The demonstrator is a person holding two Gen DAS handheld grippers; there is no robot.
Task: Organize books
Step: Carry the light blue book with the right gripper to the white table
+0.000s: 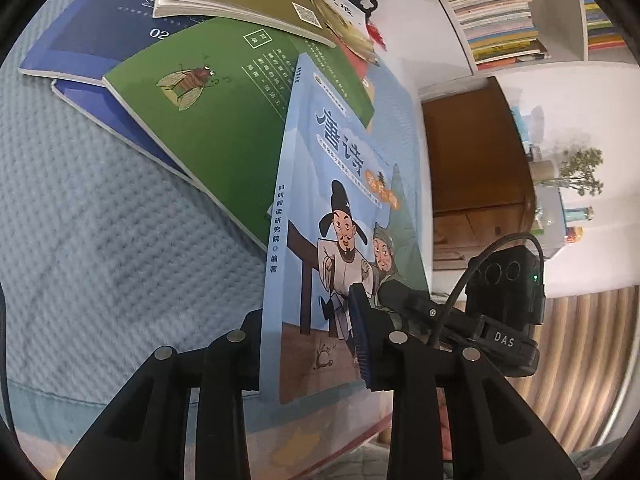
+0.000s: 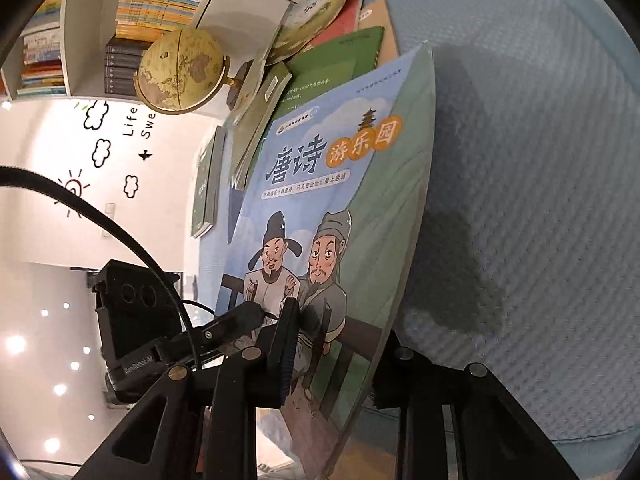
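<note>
Left wrist view shows both grippers, left gripper (image 1: 310, 344) and right gripper (image 2: 332, 344), clamping the Tang-poetry book (image 1: 348, 216) upright over the blue bedspread (image 1: 100, 220), ready to be squared onto the green insect book (image 1: 208, 108) pile.

My left camera sits just behind my left gripper (image 1: 308, 344) and looks forward and down along its two fingers. It is very close to the blue picture book (image 1: 340, 216). Past that it sees more books on the blue bedspread (image 1: 100, 220), and a bookshelf (image 1: 500, 20) far off on the right.

My right camera sits behind my right gripper (image 2: 332, 344) and looks forward and down too, just as close. It sees a globe (image 2: 180, 70) and a white wall (image 2: 48, 200) on its left.

Both cameras share the same blue picture book (image 2: 320, 208), the bedspread, the bookshelf, and each sees the other gripper.
</note>
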